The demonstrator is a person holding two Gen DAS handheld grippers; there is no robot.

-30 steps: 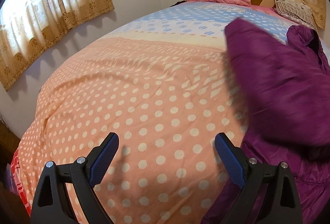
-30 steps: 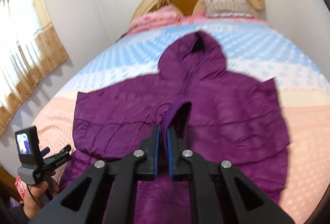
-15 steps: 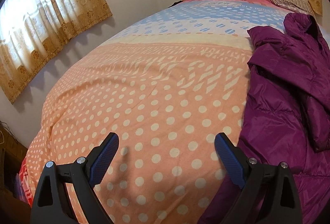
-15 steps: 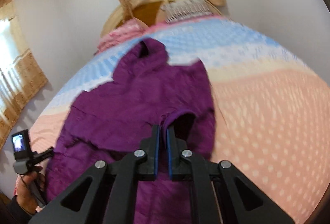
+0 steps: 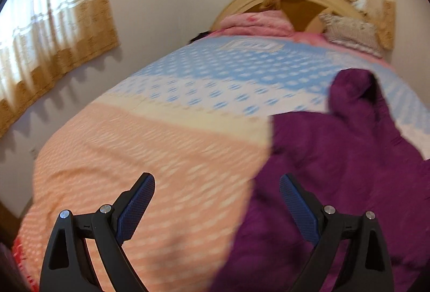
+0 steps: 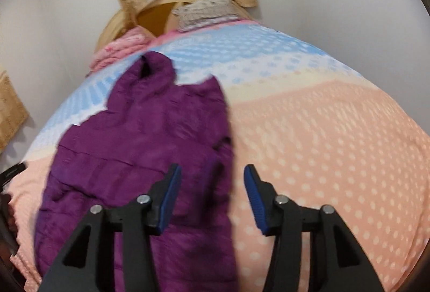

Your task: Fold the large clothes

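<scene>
Two grippers above bed [image 6: 336,147]: left gripper [image 5: 217,200] fingers apart, empty; right gripper [image 6: 211,184] fingers opening, clear of purple jacket [image 6: 150,147].

text: none readable | left wrist view: blurred white block pattern on blue band of bedspread [image 5: 251,44] at 12 o'clock, not legible | right wrist view: faint print on black device [image 6: 12,171] at 9 o'clock, too small
</scene>
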